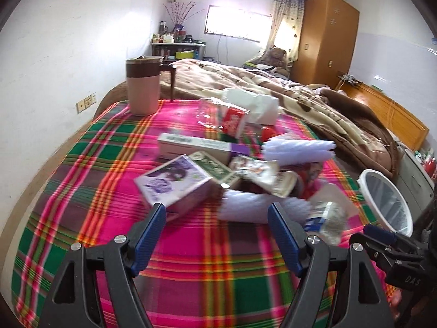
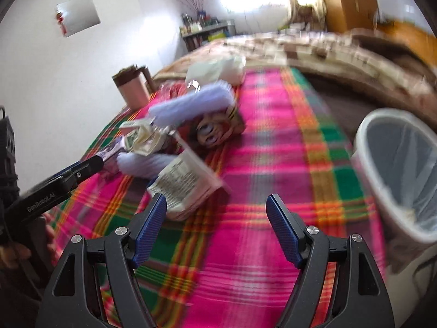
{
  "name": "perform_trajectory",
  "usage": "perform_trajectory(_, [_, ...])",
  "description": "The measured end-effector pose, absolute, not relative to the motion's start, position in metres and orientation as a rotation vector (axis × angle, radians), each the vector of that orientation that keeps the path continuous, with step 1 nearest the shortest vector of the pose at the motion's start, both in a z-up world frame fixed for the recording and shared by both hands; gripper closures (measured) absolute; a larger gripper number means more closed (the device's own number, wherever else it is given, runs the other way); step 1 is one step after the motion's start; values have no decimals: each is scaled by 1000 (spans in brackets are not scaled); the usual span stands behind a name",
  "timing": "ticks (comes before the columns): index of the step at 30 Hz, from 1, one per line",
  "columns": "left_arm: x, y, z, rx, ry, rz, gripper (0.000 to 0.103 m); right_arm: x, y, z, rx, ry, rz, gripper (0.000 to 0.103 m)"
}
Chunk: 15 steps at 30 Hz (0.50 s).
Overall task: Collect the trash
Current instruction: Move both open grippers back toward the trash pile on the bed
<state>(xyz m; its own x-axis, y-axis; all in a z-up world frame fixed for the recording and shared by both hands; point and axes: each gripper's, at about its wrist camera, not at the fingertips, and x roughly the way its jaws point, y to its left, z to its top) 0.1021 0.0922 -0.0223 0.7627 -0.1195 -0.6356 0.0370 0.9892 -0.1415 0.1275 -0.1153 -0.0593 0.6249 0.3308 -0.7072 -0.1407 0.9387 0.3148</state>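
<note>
The trash pile (image 1: 232,164) lies on the plaid bed (image 1: 82,191), mid-frame in the left view. The bin (image 2: 393,169) stands at right in the right view. The purple box (image 1: 174,183) sits just above the left tool (image 1: 217,213), nearer it, long axis slanting up-right. The right tool (image 2: 217,205) faces a printed packet (image 2: 185,188). Both tools stand apart, empty. The left tool's arm reads "GenRobot.AI".

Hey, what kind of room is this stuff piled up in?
Most likely a bedroom in a home: the trash lies on a plaid blanket spread over a bed, with a rumpled brown quilt, a teddy bear and a wooden wardrobe behind.
</note>
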Motion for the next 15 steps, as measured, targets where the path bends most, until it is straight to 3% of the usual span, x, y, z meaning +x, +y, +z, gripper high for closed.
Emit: perform_trajectory(15, [146, 130, -40, -86, 788, -79, 22, 156, -93, -69, 321, 877, 242, 26])
